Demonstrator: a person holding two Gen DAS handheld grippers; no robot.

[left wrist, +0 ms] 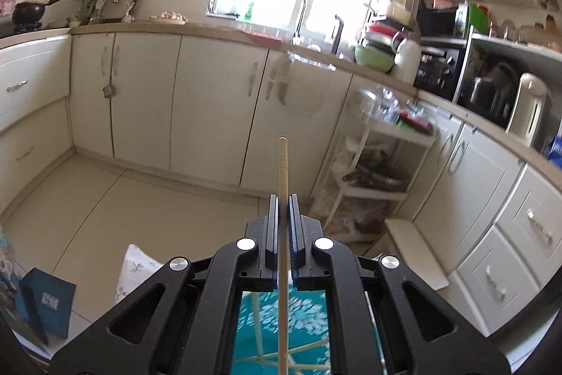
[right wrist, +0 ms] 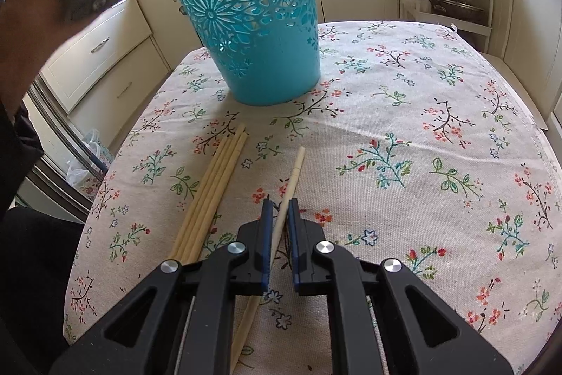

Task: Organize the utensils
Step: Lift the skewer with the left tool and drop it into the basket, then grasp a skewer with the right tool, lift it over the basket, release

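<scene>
Here your left tool clamps one chopstick lengthwise above the teal basket, while your right tool grips a pale chopstick on the worktop.

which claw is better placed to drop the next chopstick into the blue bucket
Left, probably. The left claw is shut on a chopstick held up in the air, with the blue bucket showing just beneath it. The right claw grips its pale chopstick low at the tablecloth, short of the bucket.
</scene>
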